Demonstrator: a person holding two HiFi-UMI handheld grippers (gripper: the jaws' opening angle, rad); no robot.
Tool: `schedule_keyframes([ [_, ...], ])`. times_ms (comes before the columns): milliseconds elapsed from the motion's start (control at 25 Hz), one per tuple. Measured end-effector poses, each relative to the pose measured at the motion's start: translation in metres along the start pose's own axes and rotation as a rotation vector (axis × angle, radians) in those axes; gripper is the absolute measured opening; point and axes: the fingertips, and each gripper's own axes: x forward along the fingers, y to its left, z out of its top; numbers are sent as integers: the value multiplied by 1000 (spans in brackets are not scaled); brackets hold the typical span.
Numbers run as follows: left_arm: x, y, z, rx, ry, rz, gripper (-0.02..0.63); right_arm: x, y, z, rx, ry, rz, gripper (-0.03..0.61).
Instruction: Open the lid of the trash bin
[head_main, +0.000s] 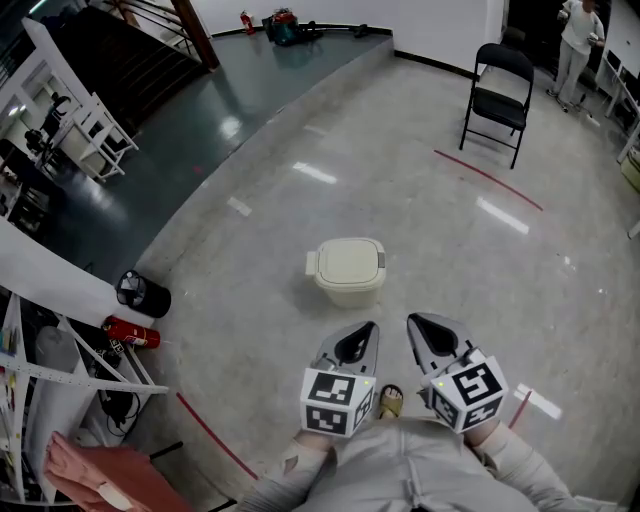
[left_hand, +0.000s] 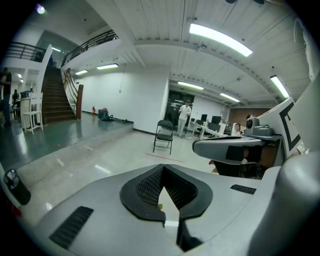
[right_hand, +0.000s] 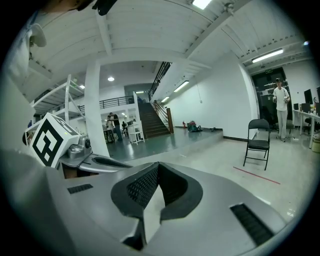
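Lid down flat, the cream trash bin stands alone on the pale glossy floor, just above the centre of the head view. Both grippers hang below it in the frame, near it but not touching.

The left gripper sits at lower centre with its tip aimed up toward the bin's lower edge, and the right gripper is just beside it to the right. Their marker cubes lie close to the person's grey sleeves at the bottom edge.

In the left gripper view the black ribbed pads meet at their far tips, leaving only a narrow wedge of floor showing between them, and nothing is held. The right gripper view shows the same: its pads are closed tip to tip and empty.

A black folding chair stands at upper right, well apart from the bin, with a red line on the floor below it. A person stands in the far upper right corner. At the left edge, a black cylinder and a red fire extinguisher lie beside a white shelf.
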Motion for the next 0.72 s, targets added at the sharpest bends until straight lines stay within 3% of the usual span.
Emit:
schedule_keyframes([
  [720, 56, 20, -15, -82, 71, 33, 5, 38, -55, -34, 65, 112, 3, 0],
])
